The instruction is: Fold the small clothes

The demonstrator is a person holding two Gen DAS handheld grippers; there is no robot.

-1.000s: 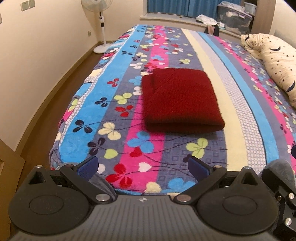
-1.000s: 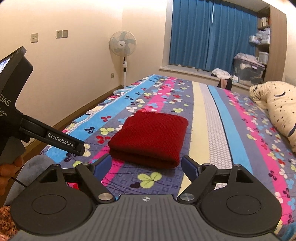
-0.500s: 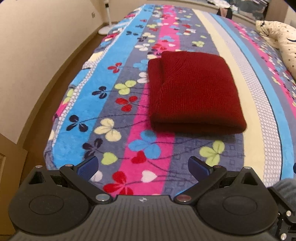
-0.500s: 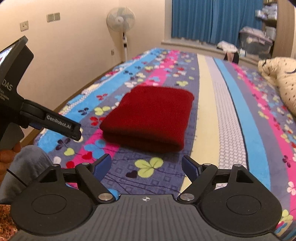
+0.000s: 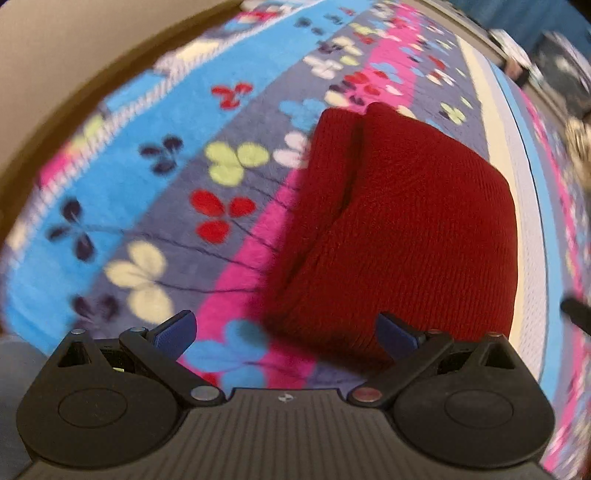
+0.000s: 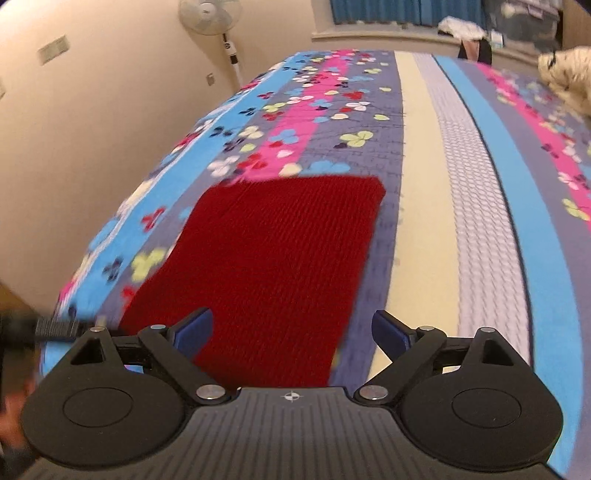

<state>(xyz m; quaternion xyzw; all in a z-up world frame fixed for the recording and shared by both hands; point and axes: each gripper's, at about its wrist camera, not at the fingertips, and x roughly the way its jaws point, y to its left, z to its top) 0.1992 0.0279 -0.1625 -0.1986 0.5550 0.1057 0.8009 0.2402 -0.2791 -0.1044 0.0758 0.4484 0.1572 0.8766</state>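
A dark red knitted garment [image 5: 406, 229] lies folded into a thick rectangle on the flowered striped bedspread [image 5: 155, 192]. My left gripper [image 5: 286, 334] is open, just above the garment's near left corner, its right finger over the red knit. In the right wrist view the garment [image 6: 269, 262] fills the middle. My right gripper [image 6: 291, 330] is open over the garment's near right edge, its left finger above the knit and its right finger above the bedspread [image 6: 424, 229]. Both views are blurred by motion.
The bed's left edge drops to a wooden floor beside a cream wall [image 6: 92, 122]. A standing fan [image 6: 212, 14] stands at the far left. A star-patterned pillow [image 6: 565, 81] lies at the far right. The left gripper's handle [image 6: 44, 326] shows at the right wrist view's left edge.
Both grippers have moved forward and down close to the folded garment, which now fills much more of each view. Their jaws stay open.
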